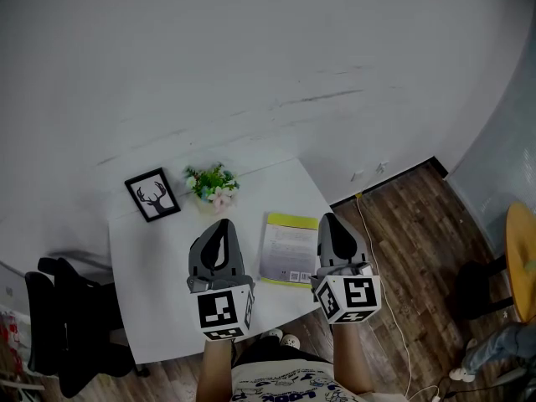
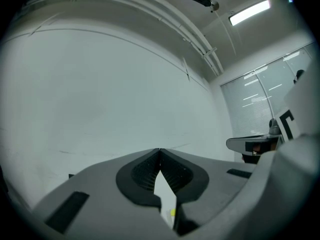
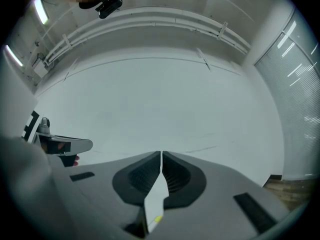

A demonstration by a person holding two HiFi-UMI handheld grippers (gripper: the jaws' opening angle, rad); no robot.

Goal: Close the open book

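Closed yellow-edged book [image 1: 289,248] lies flat on white table [image 1: 151,266].

A white table [image 1: 151,258] carries a framed deer picture [image 1: 152,195] and potted flowers [image 1: 211,184] near its far edge, and a book [image 1: 287,248] lying flat at its right.

table [image 1: 146,262] layout | frame [image 1: 153,194] back left, plant [image 1: 212,184] just right of it | book [image 1: 287,248] front right on the table | left gripper [image 1: 222,224] left of book, right gripper [image 1: 328,219] at its right edge | chair [image 1: 59,321] off table's left
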